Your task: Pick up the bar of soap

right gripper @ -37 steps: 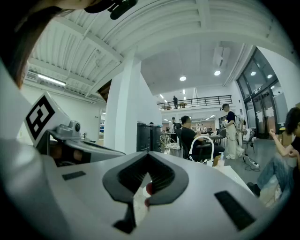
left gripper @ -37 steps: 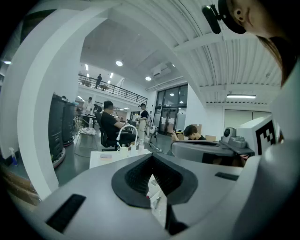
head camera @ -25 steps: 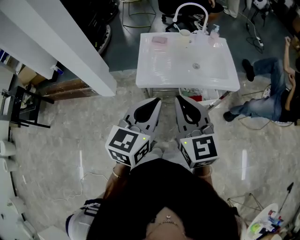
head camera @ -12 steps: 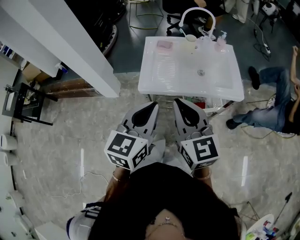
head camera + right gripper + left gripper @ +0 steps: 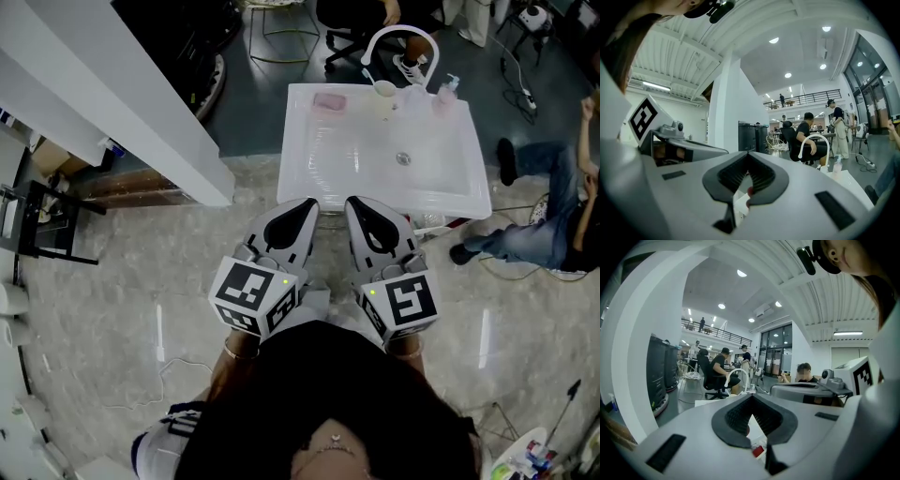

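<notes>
The pink bar of soap point(image 5: 329, 101) lies at the far left corner of the white sink point(image 5: 309, 178), left of the arched white tap point(image 5: 401, 36). My left gripper point(image 5: 307, 203) and right gripper point(image 5: 357, 202) are held side by side close to my body, pointing at the sink's near edge and short of it. Both are shut with nothing in them. In the left gripper view the shut gripper point(image 5: 752, 404) hides the sink top, so the soap is out of sight. The right gripper point(image 5: 747, 161) likewise fills the lower half of the right gripper view; the tap point(image 5: 813, 140) shows beyond it.
A cup point(image 5: 384, 90) and a pump bottle point(image 5: 444, 92) stand by the tap. A white column point(image 5: 122, 112) rises on the left, with a black rack point(image 5: 37, 220) beyond it. A person's legs point(image 5: 534, 197) stretch over the floor to the right of the sink.
The sink has drawn nearer and looks larger; both grippers have advanced toward it together, still shut.
</notes>
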`<action>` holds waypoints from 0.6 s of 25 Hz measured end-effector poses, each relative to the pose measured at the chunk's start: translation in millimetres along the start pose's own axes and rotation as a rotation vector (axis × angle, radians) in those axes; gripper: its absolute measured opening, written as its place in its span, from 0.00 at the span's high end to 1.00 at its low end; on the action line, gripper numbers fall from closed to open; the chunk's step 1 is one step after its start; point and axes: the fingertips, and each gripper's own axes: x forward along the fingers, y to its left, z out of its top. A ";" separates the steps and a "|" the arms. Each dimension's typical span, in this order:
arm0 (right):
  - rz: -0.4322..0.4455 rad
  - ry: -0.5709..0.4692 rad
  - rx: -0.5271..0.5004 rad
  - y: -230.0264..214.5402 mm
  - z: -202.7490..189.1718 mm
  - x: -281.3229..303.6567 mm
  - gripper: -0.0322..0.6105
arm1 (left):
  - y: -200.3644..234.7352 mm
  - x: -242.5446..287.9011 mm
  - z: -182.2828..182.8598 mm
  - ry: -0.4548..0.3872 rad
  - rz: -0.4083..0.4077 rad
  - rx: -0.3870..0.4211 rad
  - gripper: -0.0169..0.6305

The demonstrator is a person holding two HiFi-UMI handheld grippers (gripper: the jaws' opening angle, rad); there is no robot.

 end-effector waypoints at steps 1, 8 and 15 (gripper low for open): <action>-0.002 -0.001 -0.003 0.1 1.7 6.6 0.94 | 5.9 2.6 1.5 0.000 -0.006 -0.002 0.98; -0.037 0.042 -0.030 -7.5 2.0 51.8 0.94 | 43.4 23.8 11.4 0.005 -0.050 -0.006 0.98; -0.070 0.018 -0.028 -17.2 6.3 78.6 0.94 | 68.8 44.8 11.4 0.019 -0.073 -0.014 0.98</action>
